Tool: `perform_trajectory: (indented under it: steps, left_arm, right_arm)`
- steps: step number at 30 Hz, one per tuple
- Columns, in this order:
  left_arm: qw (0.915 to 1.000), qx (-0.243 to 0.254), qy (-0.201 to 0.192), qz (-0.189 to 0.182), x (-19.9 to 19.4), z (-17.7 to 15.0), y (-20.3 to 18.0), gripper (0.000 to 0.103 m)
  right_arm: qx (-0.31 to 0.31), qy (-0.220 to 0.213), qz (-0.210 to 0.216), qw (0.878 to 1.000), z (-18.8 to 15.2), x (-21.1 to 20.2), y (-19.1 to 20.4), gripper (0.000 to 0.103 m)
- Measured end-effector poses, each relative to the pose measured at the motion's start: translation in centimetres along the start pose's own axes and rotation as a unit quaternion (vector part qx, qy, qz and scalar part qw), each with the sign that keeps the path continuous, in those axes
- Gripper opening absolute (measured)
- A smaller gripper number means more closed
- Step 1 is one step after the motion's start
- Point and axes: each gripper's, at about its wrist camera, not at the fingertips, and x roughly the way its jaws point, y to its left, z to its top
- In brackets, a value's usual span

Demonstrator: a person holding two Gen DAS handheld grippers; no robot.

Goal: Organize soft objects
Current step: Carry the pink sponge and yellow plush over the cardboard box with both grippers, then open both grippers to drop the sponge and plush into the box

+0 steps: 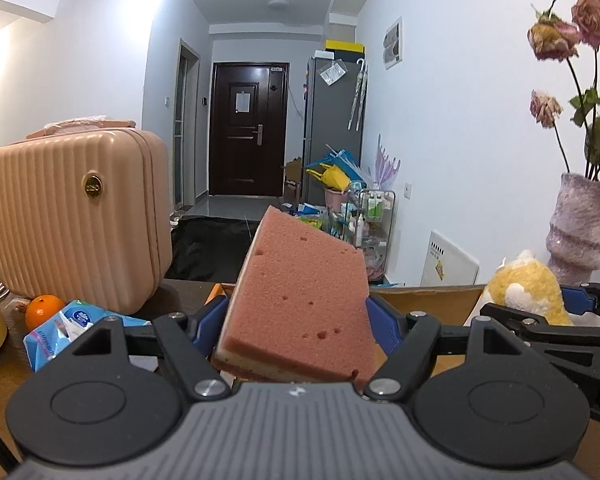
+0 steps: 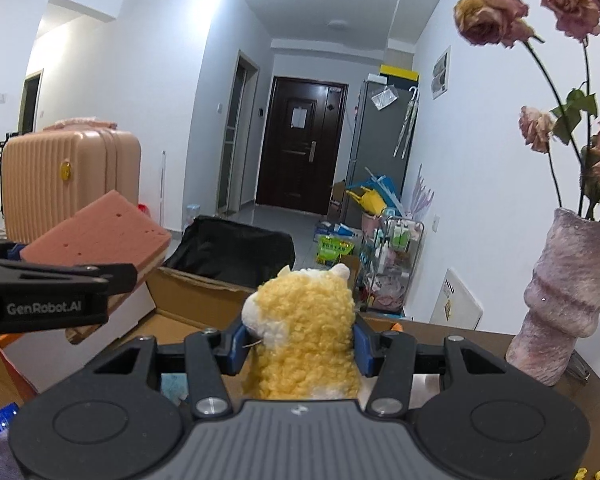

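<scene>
Presently, a pink sponge (image 1: pixel 300 300) is clamped between the blue pads of the left claw (image 1: pixel 298 320); it is tilted, its far corner raised towards the hallway, and a pale layer is seen along its lower edge; it is held off the table (image 1: pixel 188 292), above the near edge of an open cardboard box (image 1: pixel 432 300). Likewise, a yellow and white plush toy (image 2: pixel 304 336) is gripped upright by the right claw (image 2: pixel 300 344), the blue pads being pressed into its fleece on both sides; it is held near the box's rim, just beside the left claw, which is seen at the left edge of the right wrist view. Behind the box a black bag (image 2: pixel 232 248) is seen lying open on the floor; on the table, at the left, a ribbed peach case (image 1: pixel 76 216) is stood upright, with an orange (image 1: pixel 44 310) and a blue tissue packet (image 1: pixel 68 328) just in front of it; at the right, a mauve vase (image 2: pixel 564 300) holding dried roses (image 2: pixel 492 16) is set on the table.
</scene>
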Motion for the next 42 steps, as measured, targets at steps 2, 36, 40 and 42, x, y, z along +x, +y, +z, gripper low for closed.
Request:
perform_trajectory:
  steps: [2, 36, 40, 42]
  left_arm:
    - [1.0, 0.002, 0.005, 0.001, 0.4, -0.2, -0.1, 0.076]
    - [0.999, -0.015, 0.041, -0.012, 2.5, -2.4, 0.8, 0.076]
    - [0.9989, -0.02, 0.041, -0.011, 2.5, -2.5, 0.9, 0.079]
    - [0.9989, -0.023, 0.039, -0.009, 2.4, -2.5, 0.9, 0.084]
  right_arm:
    - [-0.003, 0.005, 0.001, 1.0, -0.3, 0.4, 0.2, 0.05]
    - [0.013, 0.009, 0.007, 1.0, -2.5, 3.1, -0.2, 0.051]
    - [0.013, 0.008, 0.007, 1.0, -2.5, 3.1, -0.1, 0.052]
    - [0.013, 0.007, 0.005, 1.0, -2.6, 3.1, -0.2, 0.056]
